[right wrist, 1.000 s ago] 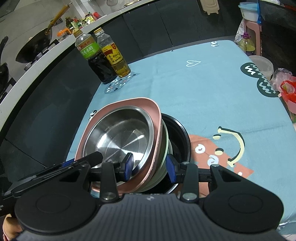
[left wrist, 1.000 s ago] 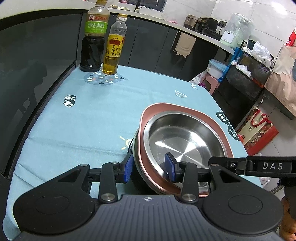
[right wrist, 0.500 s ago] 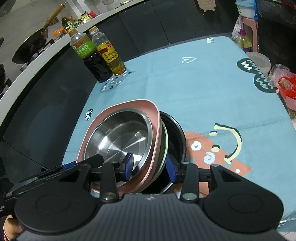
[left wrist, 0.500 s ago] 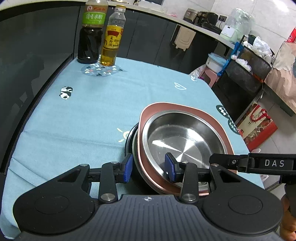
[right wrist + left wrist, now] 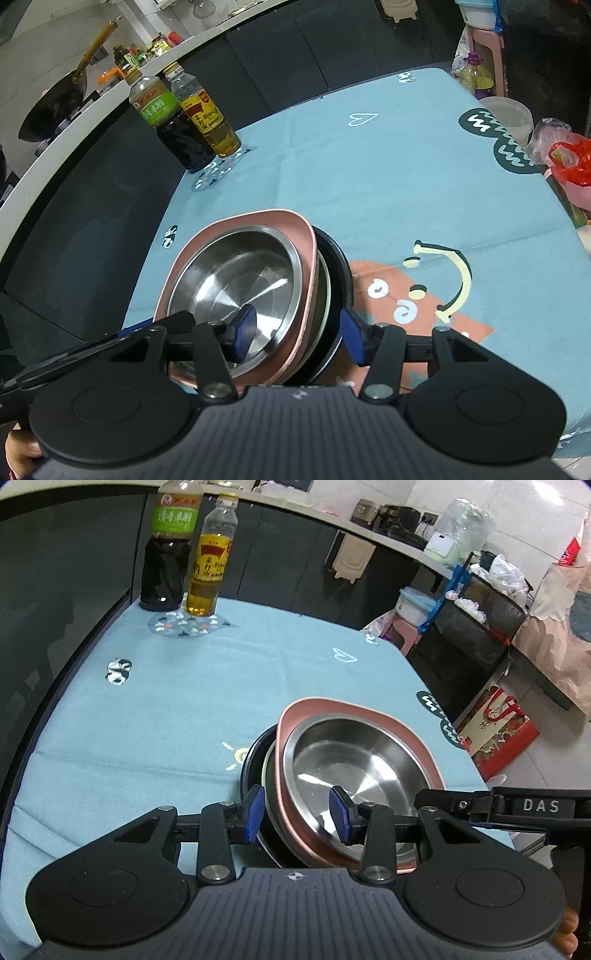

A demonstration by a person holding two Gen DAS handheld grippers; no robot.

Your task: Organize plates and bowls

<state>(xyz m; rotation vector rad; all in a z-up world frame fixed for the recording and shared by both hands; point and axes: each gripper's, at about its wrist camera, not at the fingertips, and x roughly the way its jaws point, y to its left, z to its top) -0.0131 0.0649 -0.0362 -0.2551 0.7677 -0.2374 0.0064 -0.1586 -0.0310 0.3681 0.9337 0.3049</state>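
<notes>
A stack of dishes is held above the blue tablecloth (image 5: 184,709): a steel bowl (image 5: 347,760) inside a pink squarish plate (image 5: 417,742), over a pale green plate (image 5: 325,291) and a black bowl (image 5: 251,760) at the bottom. My left gripper (image 5: 297,816) is shut on the stack's near left rim, one pad inside the steel bowl, one outside the black bowl. My right gripper (image 5: 299,330) is shut on the stack's right rim in the same way. The stack also shows in the right wrist view, with the steel bowl (image 5: 240,280) on top.
A dark vinegar bottle (image 5: 168,550) and a yellow oil bottle (image 5: 210,561) stand at the table's far left corner. A black counter wall runs along the left. A pink stool (image 5: 402,635), crates and a red bag (image 5: 495,731) are on the floor to the right.
Both grippers have risen with the stack between them; the table and bottles now look lower and further off. The grip has not changed.
</notes>
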